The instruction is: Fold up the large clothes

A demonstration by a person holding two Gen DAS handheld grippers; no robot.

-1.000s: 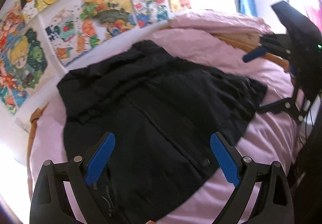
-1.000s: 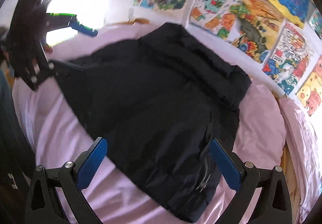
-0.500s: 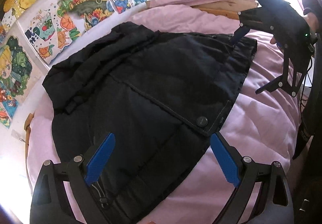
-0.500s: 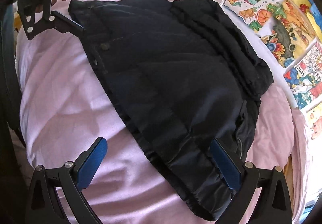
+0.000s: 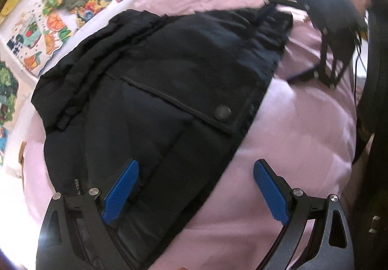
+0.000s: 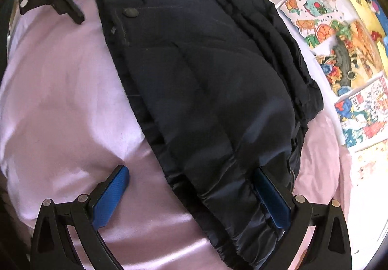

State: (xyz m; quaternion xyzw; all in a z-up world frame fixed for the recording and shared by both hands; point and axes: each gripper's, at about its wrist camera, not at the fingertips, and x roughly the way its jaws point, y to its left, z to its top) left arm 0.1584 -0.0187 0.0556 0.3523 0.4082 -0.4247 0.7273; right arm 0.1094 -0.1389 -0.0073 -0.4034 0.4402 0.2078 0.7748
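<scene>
Jacket (image 5: 155, 90) flat on pink bed (image 5: 303, 124) | both tools (image 5: 195, 187) (image 6: 191, 193) spread

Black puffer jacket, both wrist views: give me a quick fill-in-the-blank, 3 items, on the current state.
1. The black puffer jacket lies on a ____ bedsheet.
2. Both the left gripper and the right gripper are ____.
3. The round metal ____ sits on the jacket's pocket flap.

Missing words: pink; open; snap button
</scene>
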